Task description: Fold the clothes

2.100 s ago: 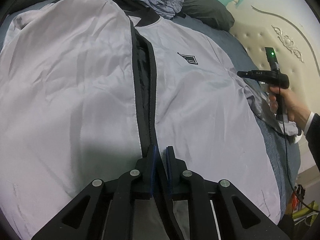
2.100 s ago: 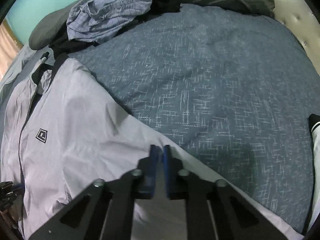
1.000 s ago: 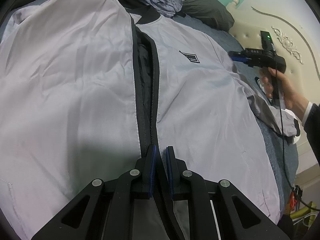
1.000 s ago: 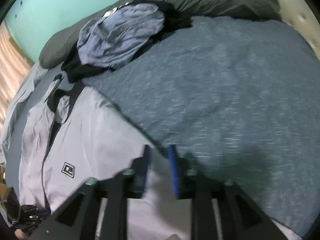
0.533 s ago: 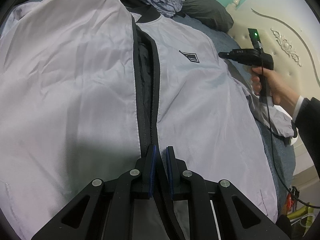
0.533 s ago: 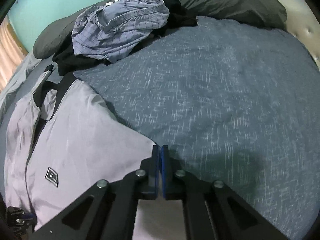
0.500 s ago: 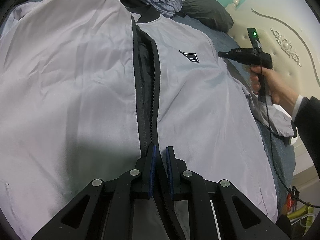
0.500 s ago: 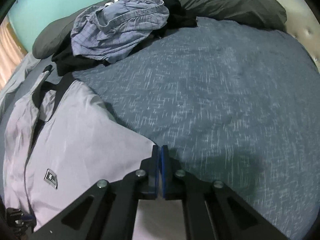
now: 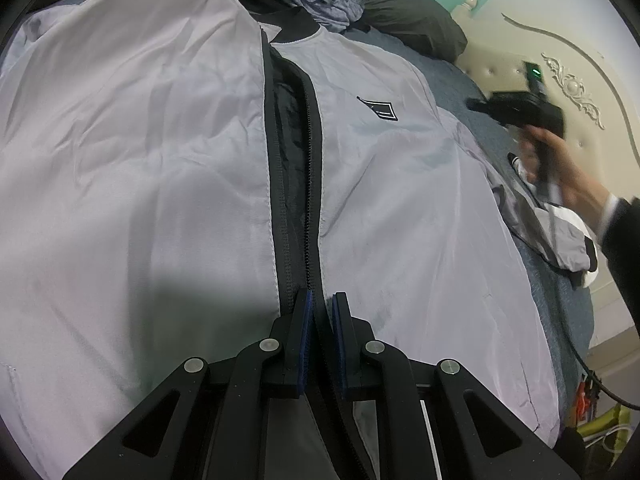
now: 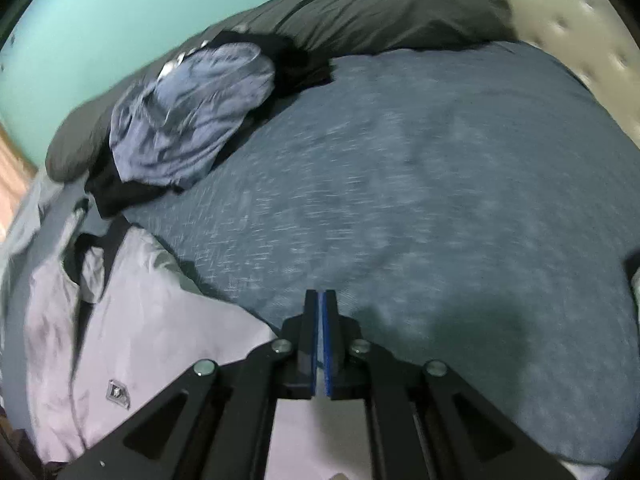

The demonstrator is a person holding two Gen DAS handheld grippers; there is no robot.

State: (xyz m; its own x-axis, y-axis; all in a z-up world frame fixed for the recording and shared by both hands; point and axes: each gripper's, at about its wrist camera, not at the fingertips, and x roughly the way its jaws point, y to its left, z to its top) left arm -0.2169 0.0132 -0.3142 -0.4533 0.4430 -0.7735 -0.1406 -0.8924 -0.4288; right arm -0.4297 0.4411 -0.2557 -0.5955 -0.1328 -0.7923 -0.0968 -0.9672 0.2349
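A: Where is your jacket [image 9: 168,168]?

B: It lies spread flat on the bed [image 10: 440,184], front up, zipper half open. The blue shirt [image 10: 192,120] sits past the jacket's collar, against the dark pillow [image 10: 380,4].

A: And your jaws?

B: Your left gripper [image 9: 319,312] clenches the black zipper strip at the jacket's hem. Your right gripper [image 10: 319,300] is closed with nothing between its jaws, above the jacket's right edge, held in your hand [image 9: 568,172].
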